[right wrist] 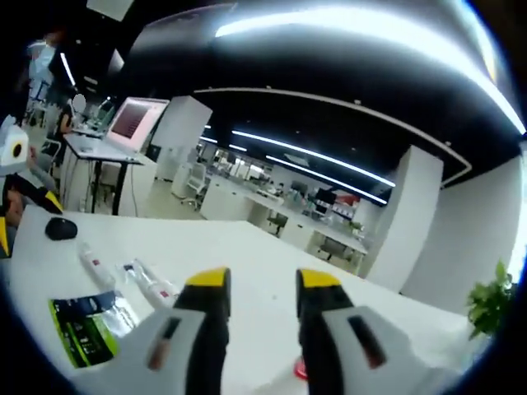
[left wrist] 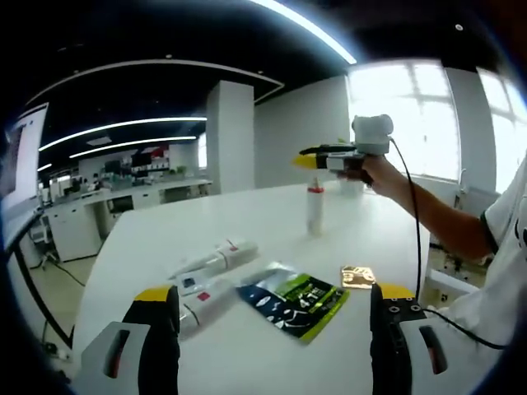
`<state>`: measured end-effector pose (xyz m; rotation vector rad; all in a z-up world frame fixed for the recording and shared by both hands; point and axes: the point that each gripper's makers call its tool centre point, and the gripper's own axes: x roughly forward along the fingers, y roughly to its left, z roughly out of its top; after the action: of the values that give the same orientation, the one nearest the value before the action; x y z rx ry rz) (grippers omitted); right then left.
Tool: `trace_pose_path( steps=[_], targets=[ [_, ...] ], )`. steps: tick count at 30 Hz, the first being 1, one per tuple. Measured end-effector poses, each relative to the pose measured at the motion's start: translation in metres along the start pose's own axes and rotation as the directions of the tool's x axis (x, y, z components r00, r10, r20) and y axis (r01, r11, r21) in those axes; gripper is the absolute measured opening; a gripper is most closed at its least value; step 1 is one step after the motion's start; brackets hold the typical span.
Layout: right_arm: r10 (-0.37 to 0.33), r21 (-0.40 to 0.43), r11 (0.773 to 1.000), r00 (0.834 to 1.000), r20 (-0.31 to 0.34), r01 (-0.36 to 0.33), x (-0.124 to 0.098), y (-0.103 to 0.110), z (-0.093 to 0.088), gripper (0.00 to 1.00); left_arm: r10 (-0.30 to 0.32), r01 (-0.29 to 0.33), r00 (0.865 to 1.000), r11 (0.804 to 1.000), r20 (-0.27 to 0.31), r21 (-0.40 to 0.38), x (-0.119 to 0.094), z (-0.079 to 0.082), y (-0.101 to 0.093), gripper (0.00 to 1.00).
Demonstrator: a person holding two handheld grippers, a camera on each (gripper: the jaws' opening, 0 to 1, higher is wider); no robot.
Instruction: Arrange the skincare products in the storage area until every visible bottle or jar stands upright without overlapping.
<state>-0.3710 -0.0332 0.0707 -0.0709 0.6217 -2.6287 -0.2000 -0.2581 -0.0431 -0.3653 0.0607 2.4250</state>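
Ahead, beyond the left gripper [left wrist: 274,322] jaws, tubes [left wrist: 212,276] lie flat.

Bright ceiling strips [left wrist: 123,125], window [left wrist: 412,115] blown out w/ glare; fisheye warp at edges, slight blur.

In the left gripper view the left gripper [left wrist: 276,317] rises from the bottom with its two yellow-tipped jaws set wide apart, nothing between them, poised above the near edge of the white table [left wrist: 272,222]; beyond it the right gripper [left wrist: 313,158] is held level above the table's far side, its yellow tips pointing left; a hand [left wrist: 372,169] grips it, bare forearm running back to a white sleeve [left wrist: 510,222]; in the right gripper view its jaws stand parted and empty over the table.
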Motion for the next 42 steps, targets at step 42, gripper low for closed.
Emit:
trace_pose_path(
  steps=[42],
  targets=[
    [0.518, 0.028, 0.848, 0.814, -0.262, -0.530, 0.075, 0.089, -0.041, 0.32, 0.169, -0.170, 0.982, 0.985, -0.086, -0.004, 0.008, 0.017, 0.030, 0.99]
  ],
)
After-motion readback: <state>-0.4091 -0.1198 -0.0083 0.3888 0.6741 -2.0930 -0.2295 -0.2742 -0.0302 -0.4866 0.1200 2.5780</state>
